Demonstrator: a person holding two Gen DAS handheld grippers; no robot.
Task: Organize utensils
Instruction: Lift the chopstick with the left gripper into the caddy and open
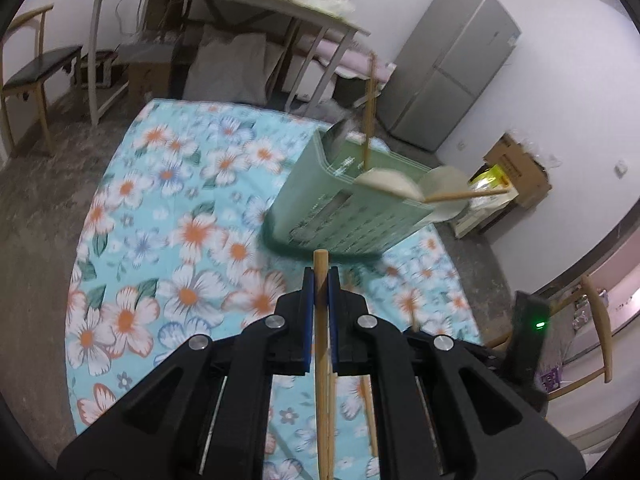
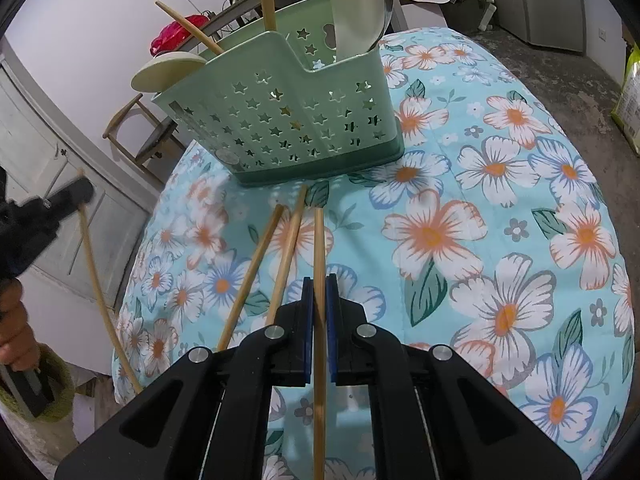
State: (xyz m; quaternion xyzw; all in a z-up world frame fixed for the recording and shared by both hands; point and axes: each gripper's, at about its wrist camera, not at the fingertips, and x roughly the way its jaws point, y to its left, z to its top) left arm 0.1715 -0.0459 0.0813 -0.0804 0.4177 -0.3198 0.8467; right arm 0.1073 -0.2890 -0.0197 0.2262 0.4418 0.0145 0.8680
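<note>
**Both grippers clamped on chopsticks, caddy not yet loaded with them**

Left to right. My left gripper [image 1: 320,280] is pinched nearly shut on a thin round bamboo chopstick [image 1: 321,360], the stick running lengthways between the blue pads with its blunt end poking out just ahead of them. In the right wrist view that gripper sits off the table's left edge, with its stick bowing down below it.

Middle: the pale green plastic utensil caddy with star cut-outs [image 2: 280,120] stands upright near the far edge of the floral blue tablecloth [image 2: 500,240]. It already holds cream flat-headed spatulas [image 2: 168,70] on wooden handles and a metal spoon [image 2: 386,0]. Two loose bamboo chopsticks [image 2: 272,264] lie on the cloth between the caddy and me, tips pointing at its base.

Right: my right gripper [image 2: 319,284] is likewise closed down on a single bamboo chopstick [image 2: 319,340], gripped along its length.

Risks, my call: both sticks are held in line with the pads, so they could slide or swing when tilted upright. The caddy is light and top-heavy; a knock on its rim could tip it. The left stick's long free end may catch the table's edge.
</note>
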